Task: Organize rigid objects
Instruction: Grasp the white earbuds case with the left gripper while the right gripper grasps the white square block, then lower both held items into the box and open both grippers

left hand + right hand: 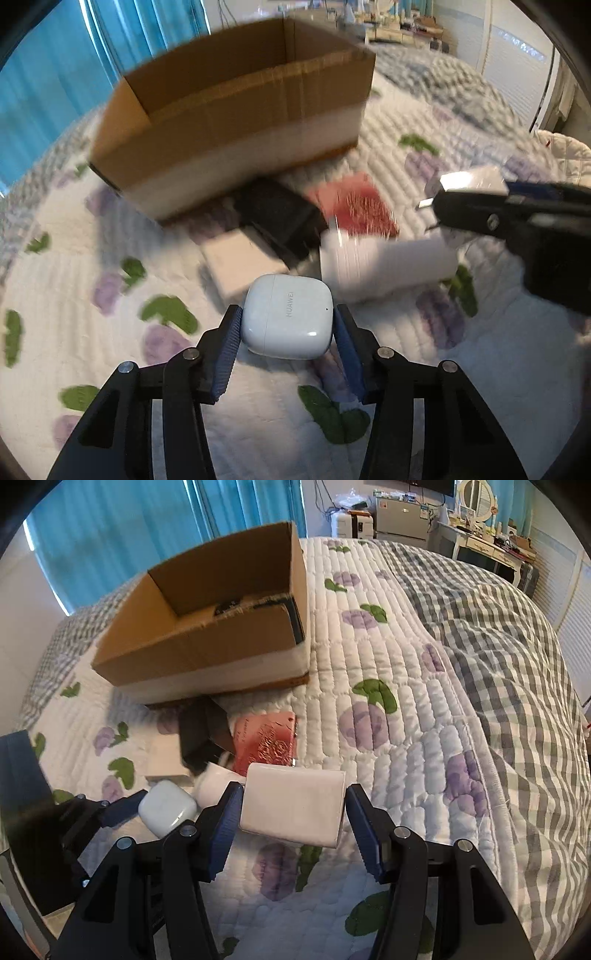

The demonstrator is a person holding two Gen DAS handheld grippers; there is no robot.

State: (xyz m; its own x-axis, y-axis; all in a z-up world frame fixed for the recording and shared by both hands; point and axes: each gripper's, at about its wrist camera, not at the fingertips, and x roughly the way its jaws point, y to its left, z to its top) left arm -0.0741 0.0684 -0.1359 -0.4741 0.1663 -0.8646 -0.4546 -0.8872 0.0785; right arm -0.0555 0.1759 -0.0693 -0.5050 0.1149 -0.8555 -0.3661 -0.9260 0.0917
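Note:
My left gripper (287, 325) is shut on a white Huawei earbud case (288, 320), held just above the quilt; the case also shows in the right wrist view (167, 808). My right gripper (293, 805) is shut on a white charger block (293, 806); in the left wrist view it (469, 181) sits at the right with its metal prongs pointing left. An open cardboard box (236, 122) stands behind the pile and also shows in the right wrist view (207, 627).
On the quilted bed (388, 720) lie a black charger (280, 218), a red card (354, 206), a small white box (243, 264) and a white block (388, 262). A grey checked blanket (498, 646) lies at the right. Blue curtains (110, 535) hang behind.

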